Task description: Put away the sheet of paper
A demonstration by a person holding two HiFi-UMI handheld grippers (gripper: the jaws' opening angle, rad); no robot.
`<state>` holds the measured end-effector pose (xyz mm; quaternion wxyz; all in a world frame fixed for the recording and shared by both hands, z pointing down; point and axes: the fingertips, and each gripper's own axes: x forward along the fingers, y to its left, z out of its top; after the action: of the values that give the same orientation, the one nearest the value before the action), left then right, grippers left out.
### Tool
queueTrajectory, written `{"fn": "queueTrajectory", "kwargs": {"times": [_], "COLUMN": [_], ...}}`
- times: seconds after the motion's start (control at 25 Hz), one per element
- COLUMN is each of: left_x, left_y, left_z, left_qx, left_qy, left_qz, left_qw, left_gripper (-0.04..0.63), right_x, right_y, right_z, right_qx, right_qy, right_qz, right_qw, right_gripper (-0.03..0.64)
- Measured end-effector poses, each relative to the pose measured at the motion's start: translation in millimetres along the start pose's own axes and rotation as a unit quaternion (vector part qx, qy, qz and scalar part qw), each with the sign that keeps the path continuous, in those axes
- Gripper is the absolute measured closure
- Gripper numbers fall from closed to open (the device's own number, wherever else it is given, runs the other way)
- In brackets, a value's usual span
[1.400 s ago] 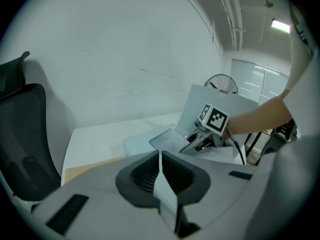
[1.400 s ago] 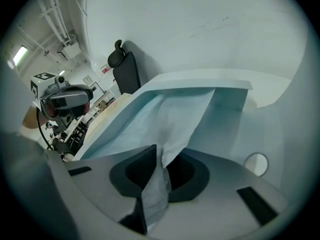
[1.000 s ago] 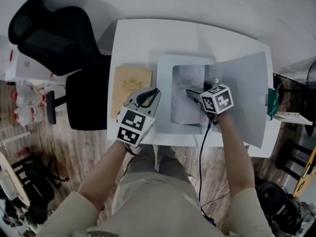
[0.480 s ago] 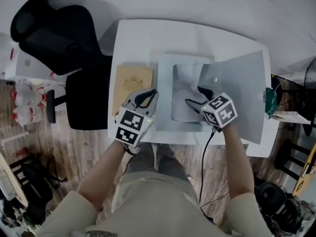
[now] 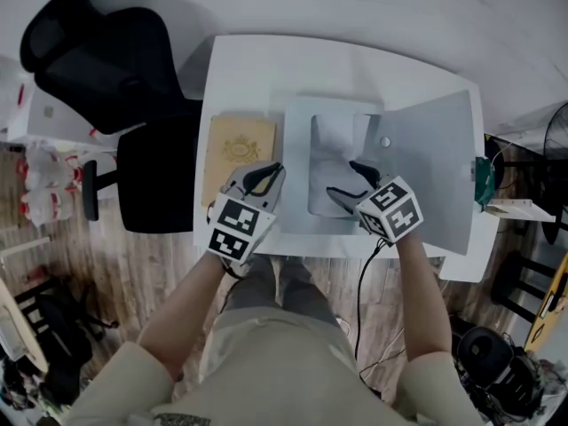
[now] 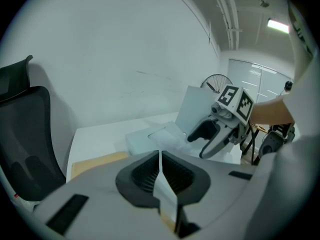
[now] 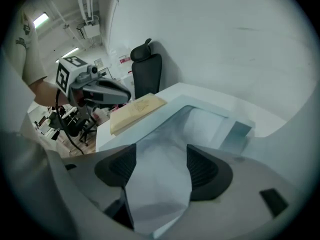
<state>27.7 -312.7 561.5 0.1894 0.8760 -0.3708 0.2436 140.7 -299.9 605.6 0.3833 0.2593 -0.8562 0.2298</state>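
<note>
Left gripper (image 5: 277,167) first: we see its jaws clenched down to a thin pale sliver, tips right at the left rim of the box (image 5: 297,149). We can't tell whether they pinch that rim or the white just shows through the slit.

Over to the right gripper (image 5: 342,177) — jaws spread wide and low over the open box. The sheet of paper (image 7: 157,184) fills the gap between them and its sides reach both pads, but nothing is squeezed. The sheet lies in the box's well, rumpled, its near end curling up toward the gripper.

The lid (image 5: 435,167) is swung out to the right, its far corner close to the table (image 5: 266,69) edge. A tan envelope (image 5: 235,145) lies flat just left of the box. Beyond the box we have bare white surface — and a black chair (image 5: 98,60) off the left edge.
</note>
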Motion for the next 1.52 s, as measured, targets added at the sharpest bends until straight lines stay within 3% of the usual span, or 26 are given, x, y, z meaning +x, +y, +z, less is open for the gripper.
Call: {"fn": "queueTrajectory", "kwargs": {"times": [0.2, 0.64, 0.96, 1.32, 1.52], "left_x": [0, 3, 7, 6, 2], "left_y": [-3, -4, -3, 2, 8], "left_z": [-4, -14, -14, -14, -9], "left_qx": [0.000, -0.002, -0.001, -0.002, 0.000], "left_qy": [0.003, 0.012, 0.015, 0.015, 0.011], "left_qz": [-0.003, -0.008, -0.008, -0.004, 0.004], "left_qw": [1.0000, 0.9999, 0.9999, 0.9999, 0.9999], "left_gripper": [0.561, 0.561, 0.561, 0.561, 0.561], "right_x": [25, 47, 41, 52, 40], "right_y": [8, -16, -23, -29, -32], "right_z": [-35, -67, -49, -50, -31], "right_qx": [-0.022, -0.054, 0.006, 0.014, 0.030], "right_qy": [0.076, 0.125, 0.073, 0.083, 0.050], "right_qz": [0.023, -0.006, 0.011, 0.006, -0.001], "right_qw": [0.997, 0.991, 0.997, 0.996, 0.998], "right_gripper": [0.287, 0.287, 0.287, 0.287, 0.290]}}
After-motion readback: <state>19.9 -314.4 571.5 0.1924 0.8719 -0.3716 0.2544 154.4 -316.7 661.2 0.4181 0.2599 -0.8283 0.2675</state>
